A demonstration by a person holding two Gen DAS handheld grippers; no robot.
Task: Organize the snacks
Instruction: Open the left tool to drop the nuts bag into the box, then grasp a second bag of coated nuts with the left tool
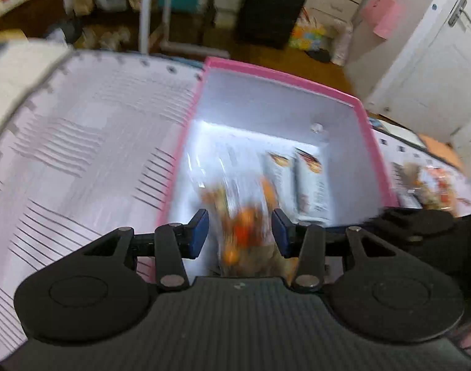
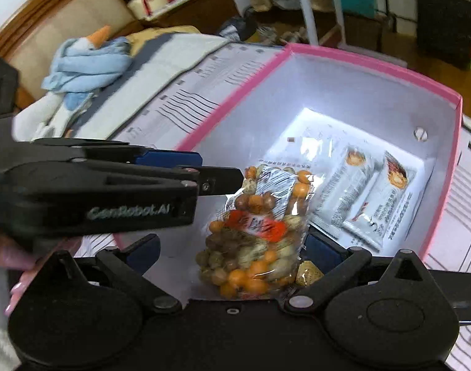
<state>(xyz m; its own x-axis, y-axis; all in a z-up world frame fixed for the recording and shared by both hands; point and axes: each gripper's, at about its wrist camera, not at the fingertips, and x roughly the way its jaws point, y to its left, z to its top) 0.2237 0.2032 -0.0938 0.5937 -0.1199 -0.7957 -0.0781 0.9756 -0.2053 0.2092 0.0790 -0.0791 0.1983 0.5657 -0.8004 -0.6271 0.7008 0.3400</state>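
Biggest thing here is the pink box (image 2: 359, 58), sitting open on a striped cloth (image 1: 81, 154) straight ahead of both hand-held grippers.

The right hand-held gripper (image 2: 232, 250) has its fingers spread wide. The far pad is just beside the bag's edge and the near one is well clear, so it isn't holding anything.

The left hand-held gripper (image 1: 240, 232) comes in from the right one's left, with its tip at the bag's upper corner. Its own camera shows the pads on either side of the bag, but that view is smeared and I can't tell if they're actually pinching or just around it.

The bag of mixed nuts (image 2: 254, 235) hangs between the right one's fingers, over the near end of the box.

Further ahead, two white snack bars (image 2: 352, 191) lie side by side on the box floor. More loose snacks (image 1: 433, 185) wait outside the box, off to the left gripper's right.

What I'd worry about:
- That corner grip looks thin. Slick film plus a heavy load of nuts could mean it slips and lands crooked on the bars.
- Those wide right fingers are close to the bag and could snag it.
- Rushing it could nudge the box across the cloth.
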